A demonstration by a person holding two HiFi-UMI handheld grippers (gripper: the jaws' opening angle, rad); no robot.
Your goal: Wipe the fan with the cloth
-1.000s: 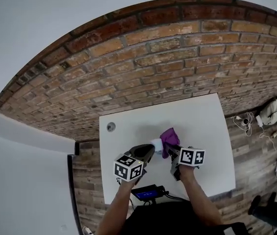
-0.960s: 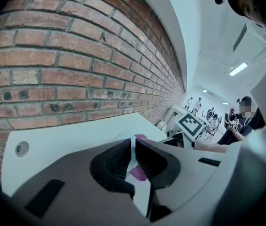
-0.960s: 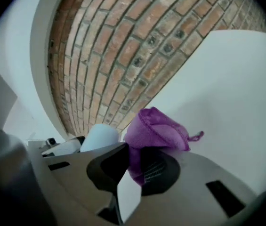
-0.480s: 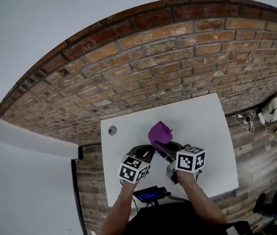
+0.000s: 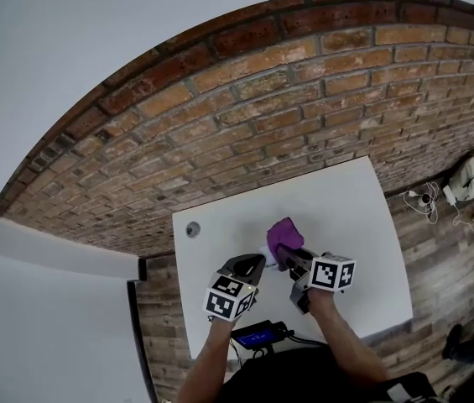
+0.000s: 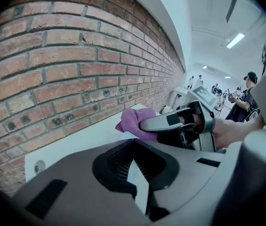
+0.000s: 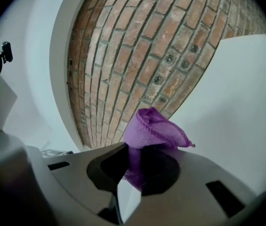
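The left tool (image 6: 133, 147) had just clenched shut, with nothing visible between its jaws. The right tool (image 7: 135, 171) grasped the purple cloth (image 7: 154, 128) above the surface (image 5: 346, 217), near the middle of its near edge. No fan showed, so wiping seemed paused.

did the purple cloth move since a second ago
Yes. In the head view the purple cloth, held by the right gripper, has shifted toward the brick wall: it was lower than the round hole, now about level with it.
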